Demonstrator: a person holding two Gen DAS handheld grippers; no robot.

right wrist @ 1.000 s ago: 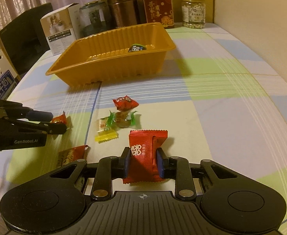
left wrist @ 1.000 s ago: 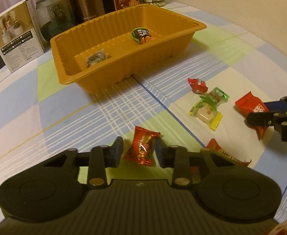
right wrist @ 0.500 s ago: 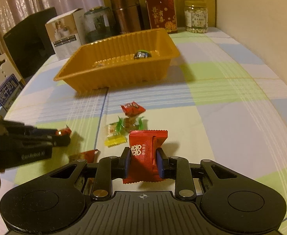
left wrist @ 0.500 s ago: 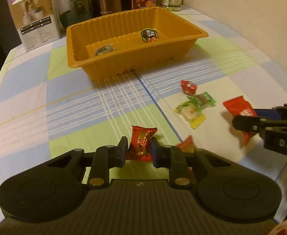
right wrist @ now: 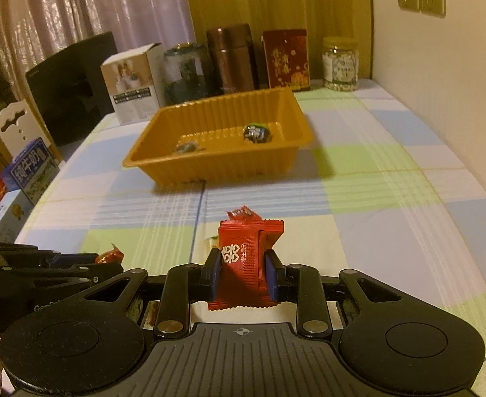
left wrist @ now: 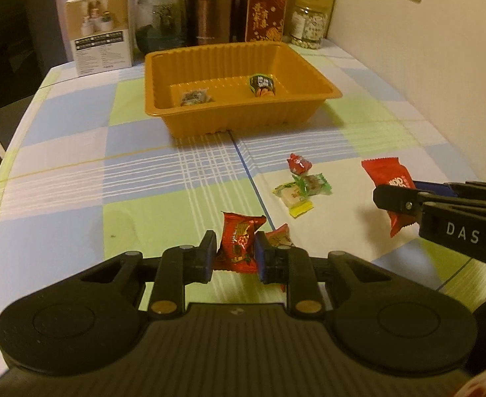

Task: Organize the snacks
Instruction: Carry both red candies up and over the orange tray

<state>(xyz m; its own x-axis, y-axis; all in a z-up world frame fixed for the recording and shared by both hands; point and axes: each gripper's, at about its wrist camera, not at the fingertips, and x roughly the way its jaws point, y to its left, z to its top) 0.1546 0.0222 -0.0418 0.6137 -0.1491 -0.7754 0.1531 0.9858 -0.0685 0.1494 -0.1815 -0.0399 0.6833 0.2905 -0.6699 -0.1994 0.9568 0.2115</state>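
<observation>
- Checked cloth in blue, green and white covers the table [left wrist: 61, 172], and the orange tray [left wrist: 239, 122] stands on it, in front of a row of jars and boxes by the wall.
- Inside the tray lie two snacks already: a small grey-wrapped one [left wrist: 193, 97] near its left side and a dark one with green edge [left wrist: 261, 85] more to the right.
- On the near side of the tray, the left gripper [left wrist: 234, 253] is closed on a red patterned candy [left wrist: 238, 243]. Its long axis stands almost upright between the pads, with the crimped end pointing toward the tray.
- The right gripper [right wrist: 243, 273] is closed on a flat red packet [right wrist: 246, 258] with white marks. The packet also stands upright, its long axis pointing toward the tray, and the lower end hangs below the pads.
- Between the grippers and the tray some loose snacks are not yet collected: a small red candy [left wrist: 297, 163], a green-wrapped one [left wrist: 314, 183], a yellow-white one [left wrist: 292, 198], and another red piece [left wrist: 279, 238] just behind the left gripper's right pad.
- Risks, as I judge them: both wrappers are smooth and are held only at the middle, so one may slip out on the way to the tray.
- Both grippers are near each other, so they may collide above the tray if they go together.
- If a gripper releases too low or too early, the snack may hit the tray's near wall and fall outside.
</observation>
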